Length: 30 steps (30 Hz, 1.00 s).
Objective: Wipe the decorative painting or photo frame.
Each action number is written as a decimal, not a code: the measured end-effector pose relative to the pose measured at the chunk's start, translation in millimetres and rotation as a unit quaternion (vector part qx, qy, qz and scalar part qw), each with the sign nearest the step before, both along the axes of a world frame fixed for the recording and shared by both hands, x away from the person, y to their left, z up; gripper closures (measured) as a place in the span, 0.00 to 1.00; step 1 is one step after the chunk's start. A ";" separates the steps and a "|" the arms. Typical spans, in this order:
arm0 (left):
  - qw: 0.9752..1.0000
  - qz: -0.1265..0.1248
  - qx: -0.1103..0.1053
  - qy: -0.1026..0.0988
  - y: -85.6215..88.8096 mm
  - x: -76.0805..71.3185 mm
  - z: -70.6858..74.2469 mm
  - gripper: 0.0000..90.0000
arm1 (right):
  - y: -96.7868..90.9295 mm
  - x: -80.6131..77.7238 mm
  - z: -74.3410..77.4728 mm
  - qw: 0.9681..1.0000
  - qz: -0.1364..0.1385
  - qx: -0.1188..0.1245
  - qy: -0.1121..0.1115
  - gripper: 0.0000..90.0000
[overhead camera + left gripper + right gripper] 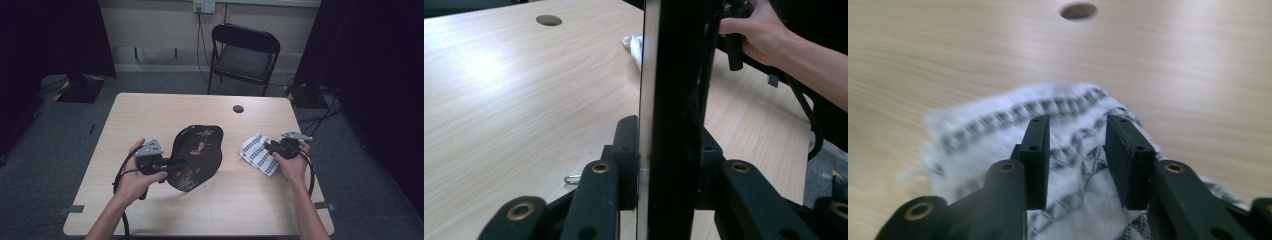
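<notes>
Lacquered black tray [197, 157] with flower painting stands on edge on table [150, 112], tilted, gripped at its near rim by left gripper [176, 162]. Left gripper view: tray edge [674, 100] sits between the jaws, pads on both faces, so pinching the tray. Nothing lies in the tray. Just right of it, clear of the rim, white cloth with black check stripes [258, 151] lies crumpled on the table. Right gripper [266, 147] sits at the cloth's right side; right gripper view has jaws spread, cloth [998, 135] under and ahead of them, not pinched. Progress guess: tray is up and held ready for wiping, cloth not in grip. Left to do: grab cloth, wipe tray face, lay tray flat
</notes>
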<state>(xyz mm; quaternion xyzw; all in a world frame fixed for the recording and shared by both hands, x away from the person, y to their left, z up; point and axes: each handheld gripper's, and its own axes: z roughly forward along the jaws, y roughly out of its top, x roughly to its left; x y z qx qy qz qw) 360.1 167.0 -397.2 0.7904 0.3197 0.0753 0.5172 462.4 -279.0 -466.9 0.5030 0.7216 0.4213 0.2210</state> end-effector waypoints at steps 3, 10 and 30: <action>1.000 -0.001 -0.009 0.002 0.2 0.0 0.8 0.72 | 14.9 -4.0 17.4 0.999 0.035 0.013 -0.016 0.62; 1.000 -0.003 -0.003 -0.001 1.4 -1.6 2.4 0.66 | 41.1 -14.4 49.9 0.997 0.064 0.021 -0.044 0.56; 1.000 0.001 -0.001 0.000 13.9 -2.8 7.2 0.68 | 123.0 -38.3 64.8 0.961 0.263 0.065 -0.050 0.55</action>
